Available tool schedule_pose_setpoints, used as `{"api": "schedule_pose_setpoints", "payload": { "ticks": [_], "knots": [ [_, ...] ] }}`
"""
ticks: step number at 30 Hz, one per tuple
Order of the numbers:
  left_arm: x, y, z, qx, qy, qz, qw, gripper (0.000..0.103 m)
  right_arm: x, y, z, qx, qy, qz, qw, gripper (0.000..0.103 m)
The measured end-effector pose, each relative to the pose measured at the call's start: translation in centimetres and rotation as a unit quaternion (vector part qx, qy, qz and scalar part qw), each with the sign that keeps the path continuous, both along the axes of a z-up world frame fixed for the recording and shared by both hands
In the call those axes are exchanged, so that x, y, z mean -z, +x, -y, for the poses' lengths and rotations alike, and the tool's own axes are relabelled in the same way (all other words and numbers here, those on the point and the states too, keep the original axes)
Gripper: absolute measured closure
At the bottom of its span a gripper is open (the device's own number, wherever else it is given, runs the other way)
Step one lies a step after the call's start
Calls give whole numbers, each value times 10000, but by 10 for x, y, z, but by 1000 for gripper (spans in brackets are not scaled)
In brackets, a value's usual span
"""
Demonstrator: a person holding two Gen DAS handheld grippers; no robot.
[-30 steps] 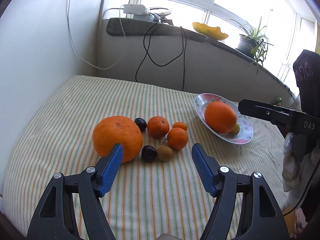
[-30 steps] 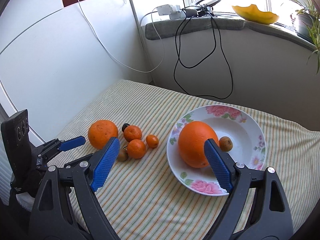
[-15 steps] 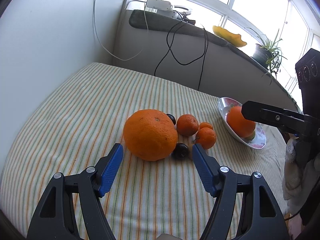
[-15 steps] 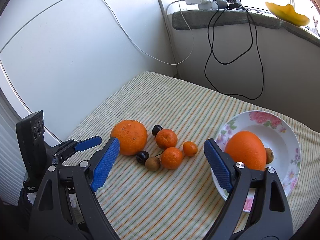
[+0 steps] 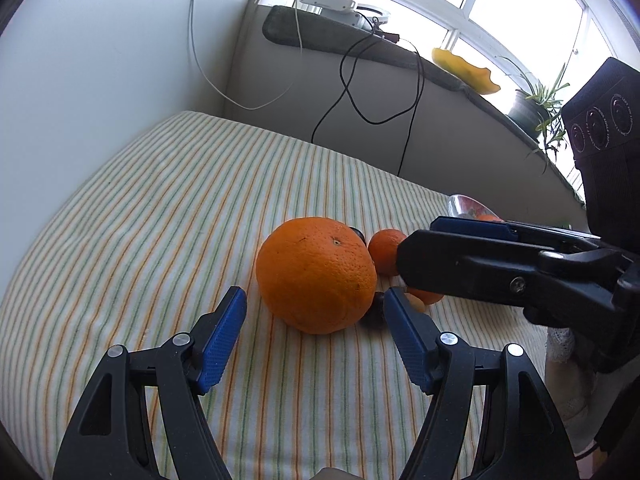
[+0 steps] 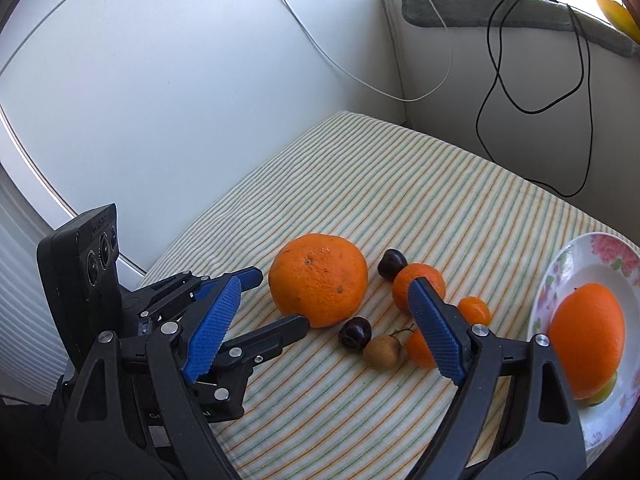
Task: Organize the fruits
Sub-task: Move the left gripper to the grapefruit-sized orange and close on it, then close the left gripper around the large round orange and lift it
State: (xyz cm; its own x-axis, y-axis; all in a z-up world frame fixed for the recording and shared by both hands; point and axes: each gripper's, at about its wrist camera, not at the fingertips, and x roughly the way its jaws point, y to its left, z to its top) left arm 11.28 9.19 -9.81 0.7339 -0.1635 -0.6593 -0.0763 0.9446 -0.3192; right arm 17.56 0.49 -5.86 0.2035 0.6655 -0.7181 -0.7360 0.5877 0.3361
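1. The left gripper [image 5: 314,314] is nearest in its own view, jaws spread wide and holding nothing, tips just short of the large orange [image 5: 316,275] and reaching to either side of it.
2. The large orange sits on the striped cloth [image 5: 160,216] covering the tabletop, its stem dimple up.
3. The right gripper [image 6: 324,308] also has its jaws wide apart and empty; in the left wrist view its black arm crosses in from the right, just right of the large orange and in front of the smaller fruit.
4. Just right of the large orange lies a dark cherry [image 6: 355,332], with a brown fruit [image 6: 383,351] touching or nearly touching it on the far side from the orange.
5. Right of the large orange, a second dark cherry [image 6: 392,263] sits against a tangerine [image 6: 418,280]; two smaller tangerines [image 6: 475,309] lie further right, one partly hidden behind a right-gripper finger [image 6: 436,330].
6. Well to the right of the large orange, a floral plate [image 6: 580,256] holds another orange [image 6: 586,338] with a small yellowish fruit tucked beneath it.
7. Beyond the large orange, black cables [image 5: 360,92] hang down the wall from the window ledge [image 5: 340,36].
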Motion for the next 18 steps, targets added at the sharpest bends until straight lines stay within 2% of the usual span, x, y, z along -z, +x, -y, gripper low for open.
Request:
{"api": "schedule_pose_setpoints", "payload": {
  "ticks": [3,11,18],
  "knots": [
    [0,1,-2,27,-61,11,10000,32,7,3,-10,-93,-49,-133,9999,20],
    [2,3,-8,80,-219,-73,9997,32,24,13,-26,-126,-80,-514,9986,22],
    [7,8,-11,143,-279,-161,9994,32,33,16,-35,-139,-205,-605,9979,22]
  ]
}}
